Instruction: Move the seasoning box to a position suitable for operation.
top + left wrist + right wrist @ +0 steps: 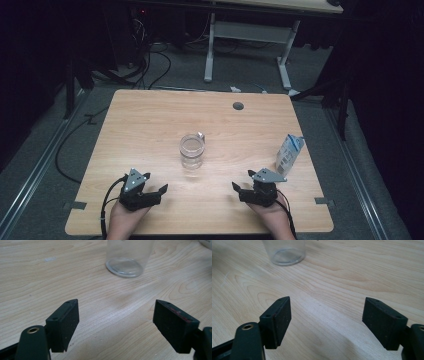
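Lower edge of the high view: left gripper at lower left, right gripper at lower right, both resting low over the table, each held in a hand. Jaws of both stand wide apart with nothing between them; the two gripper views confirm bare wood between the black pads.

Centre of the high view, a little above the grippers and roughly midway between them: clear glass, upright, open mouth up. It looks empty, though a little clear liquid cannot be ruled out. Its base sits at the upper centre of the left gripper view and at the upper left of the right gripper view. Apart from both grippers.

Handling, judged: rigid, smooth, transparent wall, so likely slippery against the pads and breakable if knocked or squeezed hard. Probably light. Best hold looks like the straight side wall at mid-height, jaws square across it, moderate squeeze; avoid the rim.

Right of the frame, near the table's right edge: small carton, upright, well apart from the glass. Likely light and soft-walled; would dent under pressure.

Far edge: round grommet hole.
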### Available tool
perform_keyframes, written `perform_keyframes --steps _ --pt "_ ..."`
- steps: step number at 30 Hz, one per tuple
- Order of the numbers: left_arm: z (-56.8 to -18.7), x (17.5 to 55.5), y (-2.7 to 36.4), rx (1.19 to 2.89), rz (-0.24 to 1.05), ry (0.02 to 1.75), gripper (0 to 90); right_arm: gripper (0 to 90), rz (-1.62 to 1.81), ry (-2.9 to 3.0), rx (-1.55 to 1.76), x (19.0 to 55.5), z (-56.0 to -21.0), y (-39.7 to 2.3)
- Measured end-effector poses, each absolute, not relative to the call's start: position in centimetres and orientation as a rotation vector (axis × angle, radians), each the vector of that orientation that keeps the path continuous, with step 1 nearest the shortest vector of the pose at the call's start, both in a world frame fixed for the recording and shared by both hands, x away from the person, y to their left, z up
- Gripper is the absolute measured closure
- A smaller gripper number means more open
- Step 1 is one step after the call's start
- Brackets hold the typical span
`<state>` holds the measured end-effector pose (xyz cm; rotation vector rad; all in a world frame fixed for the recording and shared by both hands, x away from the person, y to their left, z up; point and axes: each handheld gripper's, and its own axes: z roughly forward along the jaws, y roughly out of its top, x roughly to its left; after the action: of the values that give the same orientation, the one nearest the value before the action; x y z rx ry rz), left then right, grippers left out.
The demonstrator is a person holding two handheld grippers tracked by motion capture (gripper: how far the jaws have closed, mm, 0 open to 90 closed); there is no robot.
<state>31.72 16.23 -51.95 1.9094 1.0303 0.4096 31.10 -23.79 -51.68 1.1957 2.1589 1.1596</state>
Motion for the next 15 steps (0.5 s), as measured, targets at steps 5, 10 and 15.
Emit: perform_keyframes --steps 5,10,15 --pt "-52.1 31.9 16.3 1.901 0.37 1.037 24.0 26.8 1.17 2.141 1.214 31.1 -51.5 -24.5" --pt "-52.0 31.8 16.5 1.893 0.352 1.038 24.1 27.4 1.183 2.129 1.228 31.0 -51.3 -25.1" --pt "-51.9 31.7 16.8 1.894 0.356 1.031 27.5 28.7 1.168 2.138 1.233 31.0 -51.6 -25.3"
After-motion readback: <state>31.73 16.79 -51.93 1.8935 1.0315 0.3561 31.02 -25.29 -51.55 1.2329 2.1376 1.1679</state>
